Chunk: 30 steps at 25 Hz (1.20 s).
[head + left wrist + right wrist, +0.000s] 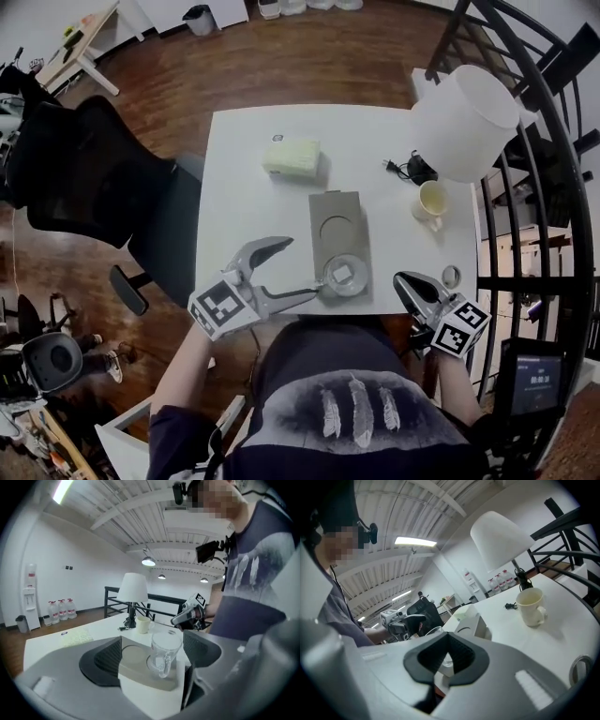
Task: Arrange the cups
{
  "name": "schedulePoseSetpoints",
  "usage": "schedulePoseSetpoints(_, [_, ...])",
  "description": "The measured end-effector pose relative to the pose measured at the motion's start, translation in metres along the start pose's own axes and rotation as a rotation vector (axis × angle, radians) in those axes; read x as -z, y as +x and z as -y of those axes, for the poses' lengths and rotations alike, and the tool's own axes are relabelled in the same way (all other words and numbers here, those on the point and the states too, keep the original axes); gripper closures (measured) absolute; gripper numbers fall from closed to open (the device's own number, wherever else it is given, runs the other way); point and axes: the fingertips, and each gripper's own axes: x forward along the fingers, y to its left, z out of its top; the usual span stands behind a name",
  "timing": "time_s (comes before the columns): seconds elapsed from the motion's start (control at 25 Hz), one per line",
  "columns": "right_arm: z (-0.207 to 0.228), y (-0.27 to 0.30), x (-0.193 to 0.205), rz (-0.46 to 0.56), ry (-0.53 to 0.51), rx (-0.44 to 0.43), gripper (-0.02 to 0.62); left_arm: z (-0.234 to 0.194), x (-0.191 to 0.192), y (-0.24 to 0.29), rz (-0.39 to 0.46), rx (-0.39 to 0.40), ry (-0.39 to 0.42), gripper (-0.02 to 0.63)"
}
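Counter (244, 187), lower centre: glass cup (345, 275) looks fragile, slick; I'd take its handle (165, 666), left gripper (300, 268) released, right gripper (405, 282) clenched.

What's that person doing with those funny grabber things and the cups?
A person at a white table holds a gripper in each hand. The left gripper is open, its jaws wide apart beside a clear glass mug that stands on the near round spot of a gray tray. The far spot is bare. The right gripper is shut and holds nothing. A cream mug stands by the lamp, off the tray.
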Motion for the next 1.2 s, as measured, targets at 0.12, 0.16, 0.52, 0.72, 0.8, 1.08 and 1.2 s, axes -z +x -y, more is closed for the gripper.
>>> schedulePoseSetpoints(0.12, [-0.004, 0.008, -0.007, -0.001, -0.004, -0.029, 0.594, -0.003, -0.029, -0.019, 0.077, -0.016, -0.026, 0.198])
schedulePoseSetpoints(0.16, [-0.006, 0.011, -0.008, -0.003, -0.007, -0.038, 0.594, -0.004, -0.037, -0.024, 0.100, -0.025, -0.017, 0.198])
schedulePoseSetpoints(0.52, [-0.009, 0.023, -0.018, -0.020, -0.035, -0.078, 0.594, -0.033, -0.069, -0.045, 0.174, -0.233, 0.051, 0.485])
schedulePoseSetpoints(0.72, [-0.005, 0.020, -0.025, -0.002, -0.063, -0.064, 0.594, -0.027, -0.051, -0.042, 0.125, -0.273, 0.040, 0.592])
schedulePoseSetpoints(0.8, [0.001, 0.018, -0.031, 0.012, -0.077, -0.047, 0.594, -0.023, -0.043, -0.037, 0.111, -0.290, 0.025, 0.592])
schedulePoseSetpoints(1.08, [0.009, 0.013, -0.040, 0.013, -0.102, -0.031, 0.594, -0.011, -0.032, -0.027, 0.087, -0.275, 0.000, 0.592])
schedulePoseSetpoints(1.2, [0.008, 0.015, -0.040, 0.009, -0.097, -0.036, 0.594, -0.009, -0.029, -0.028, 0.095, -0.268, 0.002, 0.592])
